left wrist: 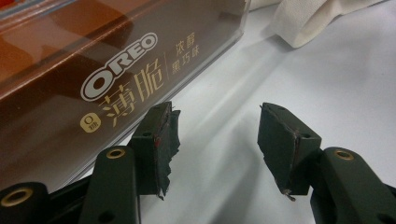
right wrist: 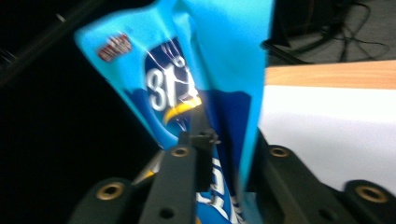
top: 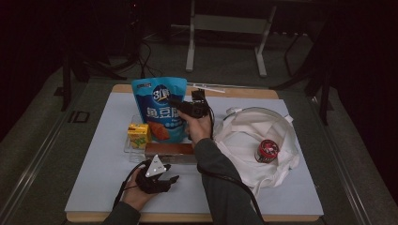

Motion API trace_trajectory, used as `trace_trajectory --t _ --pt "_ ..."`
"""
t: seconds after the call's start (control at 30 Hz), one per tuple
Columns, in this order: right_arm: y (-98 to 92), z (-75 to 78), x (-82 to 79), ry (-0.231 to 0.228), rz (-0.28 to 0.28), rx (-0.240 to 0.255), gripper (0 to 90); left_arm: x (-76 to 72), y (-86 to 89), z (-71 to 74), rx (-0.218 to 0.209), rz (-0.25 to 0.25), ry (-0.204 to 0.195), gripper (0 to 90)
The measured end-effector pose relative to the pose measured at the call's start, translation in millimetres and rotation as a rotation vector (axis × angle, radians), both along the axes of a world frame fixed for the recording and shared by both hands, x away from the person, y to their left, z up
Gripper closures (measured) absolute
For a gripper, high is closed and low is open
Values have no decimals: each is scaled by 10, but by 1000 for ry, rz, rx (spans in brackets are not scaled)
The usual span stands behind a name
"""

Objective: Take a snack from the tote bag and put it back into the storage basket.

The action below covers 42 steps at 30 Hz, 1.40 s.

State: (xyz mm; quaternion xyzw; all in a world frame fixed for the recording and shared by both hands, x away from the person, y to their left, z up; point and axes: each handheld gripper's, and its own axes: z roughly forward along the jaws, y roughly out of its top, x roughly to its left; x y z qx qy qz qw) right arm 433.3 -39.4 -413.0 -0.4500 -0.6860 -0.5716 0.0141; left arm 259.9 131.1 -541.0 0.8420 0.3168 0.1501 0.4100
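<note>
Right hand-held gripper holds the blue snack pouch between narrow jaws. Pouch judged light, crinkly, slippery; grip the top seam. Left hand-held gripper stands wide, empty.

Both tongs are black: the left tongs carry a grey three-cornered plate on top and frayed dark pads, brass-ringed screw holes line the arms, black cables trail, and the person wears dark grey sleeves

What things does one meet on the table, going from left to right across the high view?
Yellow drink carton → blue snack bag → right gripper → white cloth bag → small red-topped can lying on that bag.
</note>
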Motion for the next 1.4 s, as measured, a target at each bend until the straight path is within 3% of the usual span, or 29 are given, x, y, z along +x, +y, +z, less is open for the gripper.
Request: trace_trajectory --t 0.07,0.2,0.33,0.53,0.67,0.8,1.1,1.2,1.4 --pt "-62 9 -4 6 21 -72 681 0 -4 -1 2 1 0 461" --pt "-201 16 -39 0 62 -156 622 4 -10 -2 9 0 4 460" --pt "-236 -41 -103 -19 105 -304 552 5 -14 -4 12 0 5 460" --pt "-295 -155 -184 -26 120 -397 575 7 -16 -4 20 -6 6 458" --pt "-224 -199 -229 -39 115 -471 633 5 -20 -4 22 -7 5 457" --pt "-171 -213 -236 -38 96 -458 664 6 -21 -4 23 -8 6 457" --pt "-7 -250 -268 -37 131 -441 678 9 -23 -4 28 -11 10 455" --pt "29 -258 -276 -37 113 -435 673 7 -24 -4 28 -11 9 455" --pt "5 -228 -301 -63 129 -497 621 11 -21 -5 22 -13 11 454"
